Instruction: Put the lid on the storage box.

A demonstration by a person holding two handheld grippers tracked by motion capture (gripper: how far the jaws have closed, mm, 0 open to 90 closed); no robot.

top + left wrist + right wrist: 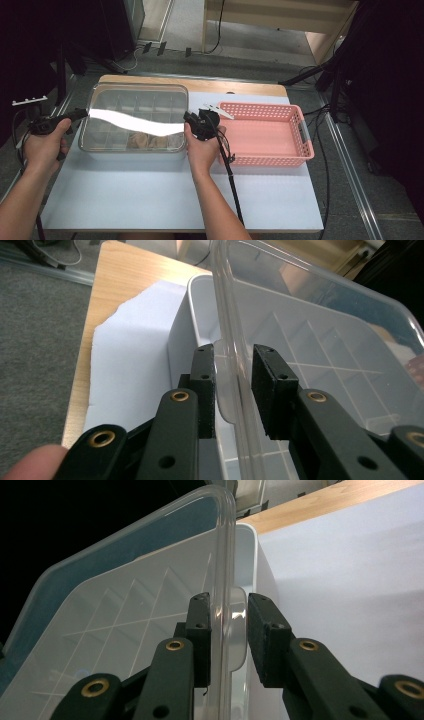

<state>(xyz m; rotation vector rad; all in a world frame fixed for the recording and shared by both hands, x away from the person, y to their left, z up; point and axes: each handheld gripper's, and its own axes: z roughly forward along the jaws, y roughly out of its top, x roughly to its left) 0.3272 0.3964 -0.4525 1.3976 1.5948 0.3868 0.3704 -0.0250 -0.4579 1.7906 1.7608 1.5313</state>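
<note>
A grey carpeted floor and dark stands ring the surface (165, 200), a wooden top covered with a pale blue-white sheet. On its left half stands a clear plastic box (132, 142) divided into compartments, with something brownish lying in the near ones; I cannot tell what it is. To its right, just beside it, sits a pink basket (295, 152) with perforated walls, and a small white object (218, 110) rests at the basket's far left corner.

The box's clear lid (135, 107) lies over it, glare streaking across, and I hold it at both ends. My left tool (75, 116) comes in from the left side of the box; in the left gripper view, my left tool (233, 390) straddles the lid's (320, 335) edge, one pad against the small tab on the outside, the other just inside the rim. The white wall of the box (200, 315) runs beneath it. My right tool (192, 121) meets the box's right end, next to the basket. In the right gripper view, my right tool (229, 630) has the lid's (125, 610) rim and tab between its pads, which press close on both sides. Both tools are clenched on the lid, jaws narrow, each hand wrapped around its handle.
</note>
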